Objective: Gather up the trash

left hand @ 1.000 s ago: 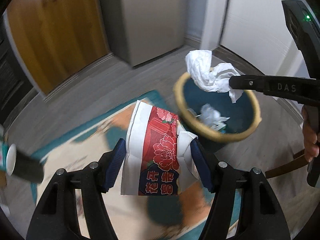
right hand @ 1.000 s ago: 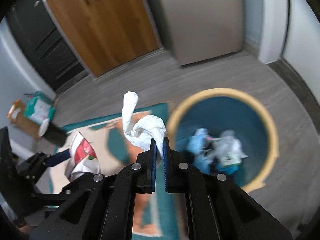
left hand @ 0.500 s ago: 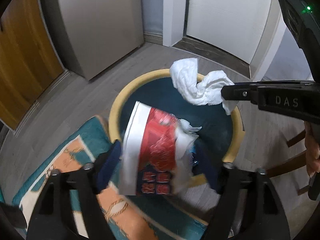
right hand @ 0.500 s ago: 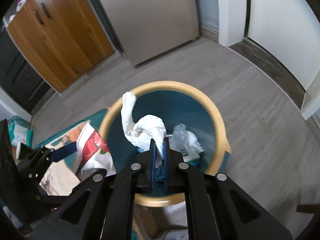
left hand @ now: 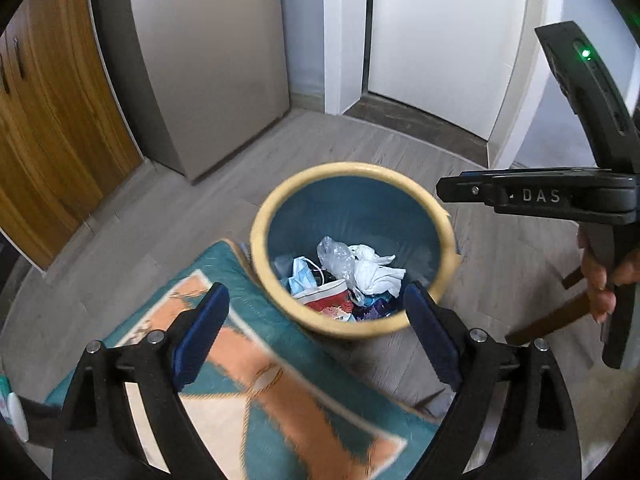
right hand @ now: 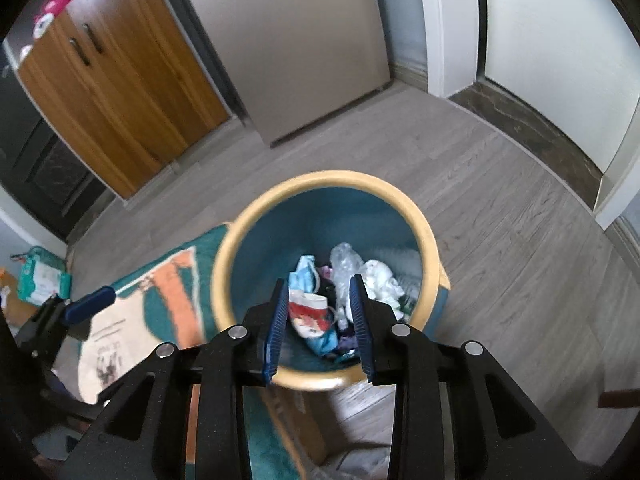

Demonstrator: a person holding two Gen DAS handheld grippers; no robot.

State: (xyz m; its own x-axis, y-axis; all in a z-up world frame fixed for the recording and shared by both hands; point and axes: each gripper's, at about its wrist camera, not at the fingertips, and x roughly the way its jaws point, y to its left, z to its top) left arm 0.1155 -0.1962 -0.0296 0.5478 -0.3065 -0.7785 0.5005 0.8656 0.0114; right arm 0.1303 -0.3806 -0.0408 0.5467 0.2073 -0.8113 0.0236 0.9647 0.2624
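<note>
— Since both grippers are over the bin, I'd call this the drop itself. The left gripper is spread wide with nothing between its blue pads, and its jaws are opening further.

— And the right gripper? From here it looks only partly apart.

— Partly, yes, and opening. Nothing is pinched in it either; through the gap you only see what lies down in the bin.

— So where's the trash?

— Inside. The red and white paper cup lies low against the near wall, and the crumpled white tissue is just beside it, on a clear plastic wrapper and a blue face mask.

— Anything to mind, then?

— I'd say let the jaws go fully slack before pulling back, so no scrap of tissue clings to a pad and gets dragged out over the yellow rim. Lift straight off, too; the bin stands right at the edge of the teal and orange rug, and a knock could tip it.

— The person's hand on the right handle looks relaxed enough.

— It does. Then a glance across the wooden floor for leftovers; I see none from here.
</note>
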